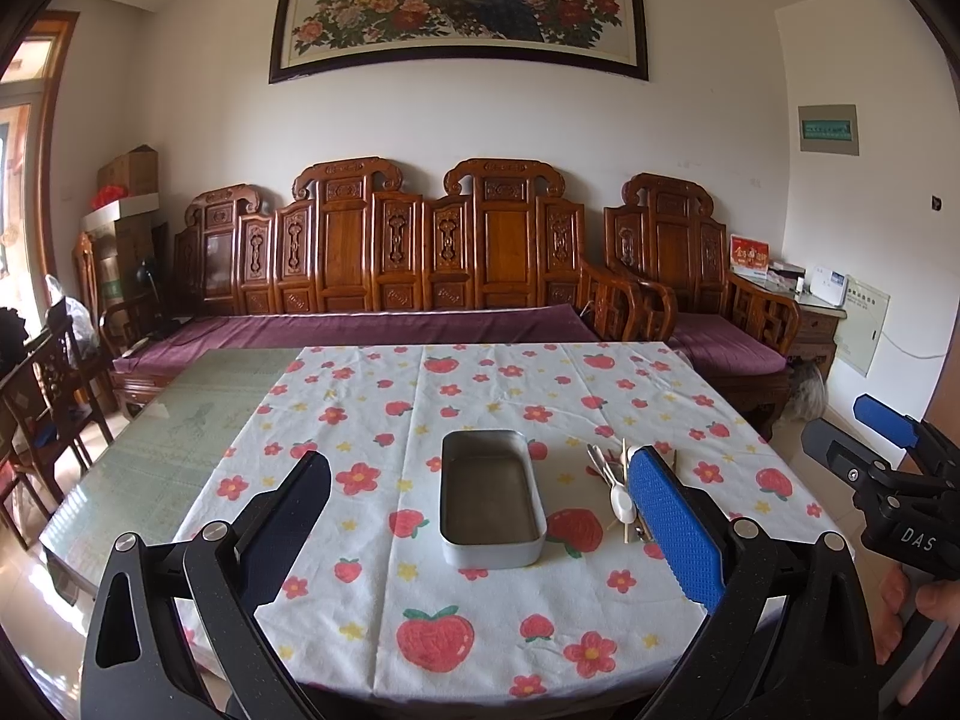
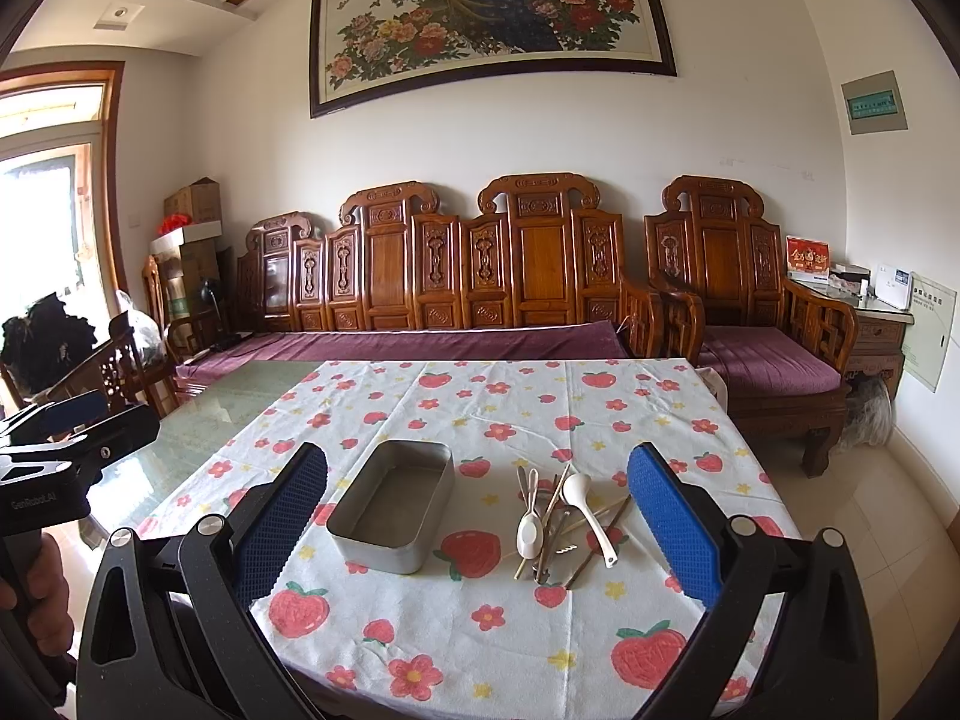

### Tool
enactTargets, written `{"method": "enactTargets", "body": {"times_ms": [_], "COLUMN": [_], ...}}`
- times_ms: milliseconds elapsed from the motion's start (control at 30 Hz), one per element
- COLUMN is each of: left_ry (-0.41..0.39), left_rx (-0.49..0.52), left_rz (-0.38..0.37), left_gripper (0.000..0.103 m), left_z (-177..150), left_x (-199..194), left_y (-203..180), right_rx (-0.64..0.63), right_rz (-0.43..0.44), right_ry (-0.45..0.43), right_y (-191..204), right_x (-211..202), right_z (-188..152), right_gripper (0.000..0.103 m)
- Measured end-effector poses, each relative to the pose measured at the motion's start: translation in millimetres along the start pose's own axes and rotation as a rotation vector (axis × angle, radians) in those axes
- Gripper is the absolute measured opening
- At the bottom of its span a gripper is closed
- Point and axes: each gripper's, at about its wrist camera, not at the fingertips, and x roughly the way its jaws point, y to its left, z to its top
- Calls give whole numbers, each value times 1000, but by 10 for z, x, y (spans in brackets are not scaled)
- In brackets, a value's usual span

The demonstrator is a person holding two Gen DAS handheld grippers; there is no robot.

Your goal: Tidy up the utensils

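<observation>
Metal tin [image 2: 393,513] stands empty at centre frame on your counter [image 2: 480,648]; the utensil pile [image 2: 564,522] lies just right of it, untouched. Left tongs [image 1: 480,534] and right tongs [image 2: 480,534] both gape wide, holding nothing. Sorting has not begun; next, lower onto one spoon.

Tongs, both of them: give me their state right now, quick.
Left tongs: open, holding nothing.
Right tongs: open, holding nothing.
</observation>
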Motion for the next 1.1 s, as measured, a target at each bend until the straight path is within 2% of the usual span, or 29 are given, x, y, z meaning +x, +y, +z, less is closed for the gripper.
{"method": "enactTargets", "body": {"times_ms": [1100], "left_ry": [-4], "left_rx": [2], "left_rz": [1], "left_gripper": [97], "left_z": [46], "left_x": [-38], "left_y": [-53], "right_rx": [1], "right_rz": [0], "right_ry": [-4], "right_y": [0], "right_x": [-18], "right_z": [11], "right_gripper": [100]}}
